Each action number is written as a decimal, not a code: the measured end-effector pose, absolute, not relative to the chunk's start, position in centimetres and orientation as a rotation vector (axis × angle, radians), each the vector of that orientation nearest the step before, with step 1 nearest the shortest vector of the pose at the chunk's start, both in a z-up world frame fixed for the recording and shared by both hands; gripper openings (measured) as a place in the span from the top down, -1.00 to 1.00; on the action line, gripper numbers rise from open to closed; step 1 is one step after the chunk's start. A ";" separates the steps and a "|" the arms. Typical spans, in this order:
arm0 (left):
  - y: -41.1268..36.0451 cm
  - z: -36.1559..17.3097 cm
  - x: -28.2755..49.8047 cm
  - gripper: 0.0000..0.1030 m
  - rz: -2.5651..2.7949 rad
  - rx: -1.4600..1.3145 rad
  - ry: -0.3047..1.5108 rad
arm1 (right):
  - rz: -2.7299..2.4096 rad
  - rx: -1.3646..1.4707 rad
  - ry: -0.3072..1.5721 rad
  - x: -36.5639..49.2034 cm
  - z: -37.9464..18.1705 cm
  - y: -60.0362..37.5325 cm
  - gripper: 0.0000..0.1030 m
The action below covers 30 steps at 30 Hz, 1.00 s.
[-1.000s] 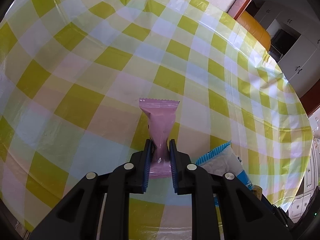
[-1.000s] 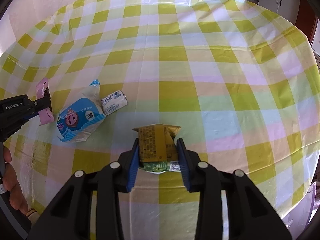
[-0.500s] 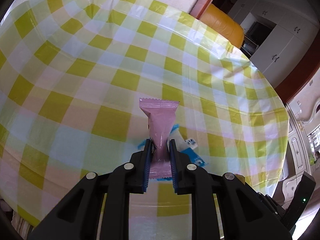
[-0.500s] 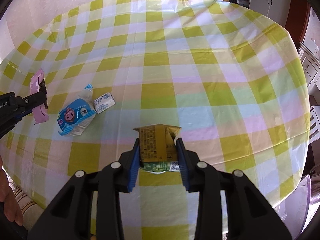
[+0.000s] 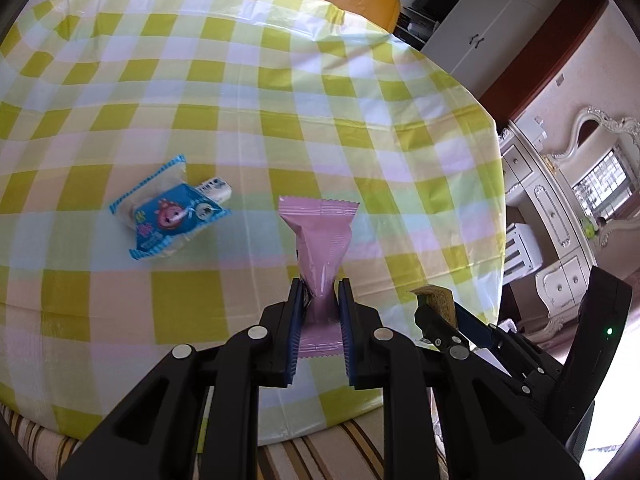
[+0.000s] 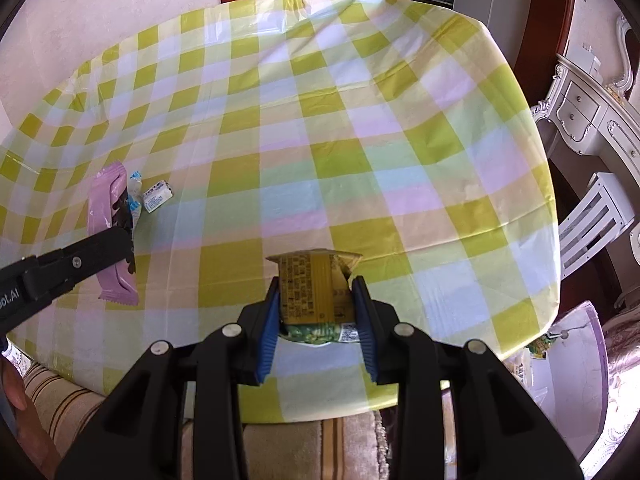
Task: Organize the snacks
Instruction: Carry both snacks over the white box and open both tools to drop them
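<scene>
Snacks are filling both my claws above the desk (image 6: 360,128) with its yellow-green checked plastic cloth. I am pinching a flat pink foil snack packet (image 5: 320,240) in my left claw (image 5: 319,320), its crimped top edge standing up past the fingertips. I am gripping a mustard-yellow printed snack pouch (image 6: 310,288) in my right claw (image 6: 316,304), the blue pads pressing on both its sides. Lying on the cloth are a blue-and-white cartoon-printed snack bag (image 5: 168,212) and, touching its far side, a small white wrapped candy (image 5: 214,190).
</scene>
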<state>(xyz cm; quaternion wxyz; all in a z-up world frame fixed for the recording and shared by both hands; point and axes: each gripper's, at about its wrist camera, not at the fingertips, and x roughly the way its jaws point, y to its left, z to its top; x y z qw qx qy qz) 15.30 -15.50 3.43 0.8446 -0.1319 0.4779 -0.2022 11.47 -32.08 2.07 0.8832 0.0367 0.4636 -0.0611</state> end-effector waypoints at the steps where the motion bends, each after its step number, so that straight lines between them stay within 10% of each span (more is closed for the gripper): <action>1: -16.2 3.4 14.9 0.66 -0.443 -0.265 1.014 | -0.136 0.081 0.965 11.0 2.2 -32.7 0.32; 30: -38.3 -2.4 2.8 0.66 -1.089 0.156 1.449 | -0.551 0.239 1.086 -3.7 -1.3 -52.7 0.32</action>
